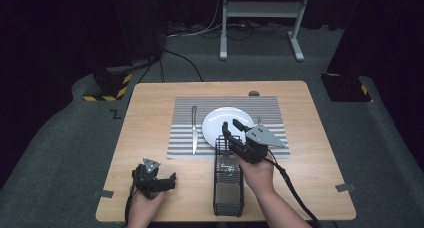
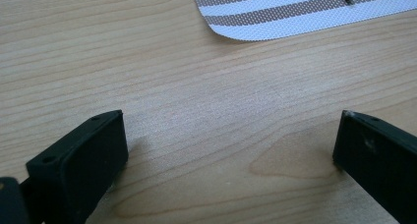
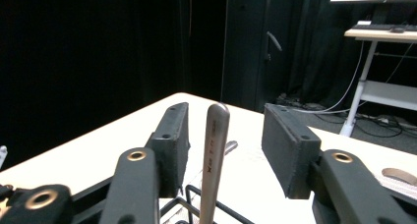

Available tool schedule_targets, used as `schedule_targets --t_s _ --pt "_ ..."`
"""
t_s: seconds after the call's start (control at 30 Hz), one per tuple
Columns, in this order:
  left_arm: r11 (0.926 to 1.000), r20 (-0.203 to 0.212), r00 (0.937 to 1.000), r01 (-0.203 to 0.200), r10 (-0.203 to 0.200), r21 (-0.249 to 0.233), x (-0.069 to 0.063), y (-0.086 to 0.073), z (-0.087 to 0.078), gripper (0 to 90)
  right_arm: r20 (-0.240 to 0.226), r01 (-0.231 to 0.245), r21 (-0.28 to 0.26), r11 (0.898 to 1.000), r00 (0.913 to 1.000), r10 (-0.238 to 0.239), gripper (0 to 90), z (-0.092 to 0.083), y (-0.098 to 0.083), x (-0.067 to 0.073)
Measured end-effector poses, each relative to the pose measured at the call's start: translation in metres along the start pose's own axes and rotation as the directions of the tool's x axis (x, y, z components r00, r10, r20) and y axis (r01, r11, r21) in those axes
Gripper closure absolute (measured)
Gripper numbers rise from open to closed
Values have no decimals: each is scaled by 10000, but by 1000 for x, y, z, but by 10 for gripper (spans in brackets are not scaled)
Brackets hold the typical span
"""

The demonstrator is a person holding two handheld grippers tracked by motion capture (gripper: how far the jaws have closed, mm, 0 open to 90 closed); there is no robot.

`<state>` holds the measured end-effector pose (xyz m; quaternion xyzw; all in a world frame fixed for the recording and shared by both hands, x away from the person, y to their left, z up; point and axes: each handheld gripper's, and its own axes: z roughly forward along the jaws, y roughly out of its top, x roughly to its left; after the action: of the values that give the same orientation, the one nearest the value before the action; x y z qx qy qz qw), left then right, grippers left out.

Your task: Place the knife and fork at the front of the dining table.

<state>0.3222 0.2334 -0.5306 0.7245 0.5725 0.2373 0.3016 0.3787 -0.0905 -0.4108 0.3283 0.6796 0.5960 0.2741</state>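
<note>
Steel utensil handle (image 3: pixel 212 160) stands upright in the black wire basket (image 1: pixel 228 188) on the table's (image 1: pixel 150 118) near edge, between the open jaws of the right gripper (image 3: pixel 223 140), not clamped. The left gripper (image 2: pixel 231 150) rests wide open and empty over bare wood, near the striped placemat (image 2: pixel 295 13).

Wooden table (image 1: pixel 150 118) with a place setting

A striped placemat (image 1: pixel 182 133), a black wire basket (image 1: pixel 228 190) and a small dark object (image 1: pixel 254 93) at the far edge are carried directly; tape pieces (image 1: pixel 103 193) are stuck near the corners.
</note>
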Motion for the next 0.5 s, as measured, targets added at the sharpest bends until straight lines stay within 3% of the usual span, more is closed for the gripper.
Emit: schedule_targets --t_s 0.2,0.37,0.5 --pt "10000 5 10000 -2 2 0 0 0 0 1 -133 96 306 9995 9999 -92 602 7 -6 0" --pt "10000 5 10000 -3 3 1 0 0 0 1 -415 -132 454 9989 9990 151 707 9 -8 1" --pt "10000 3 10000 -3 3 0 0 0 0 1 -449 -47 346 9994 9990 63 783 7 -8 1"
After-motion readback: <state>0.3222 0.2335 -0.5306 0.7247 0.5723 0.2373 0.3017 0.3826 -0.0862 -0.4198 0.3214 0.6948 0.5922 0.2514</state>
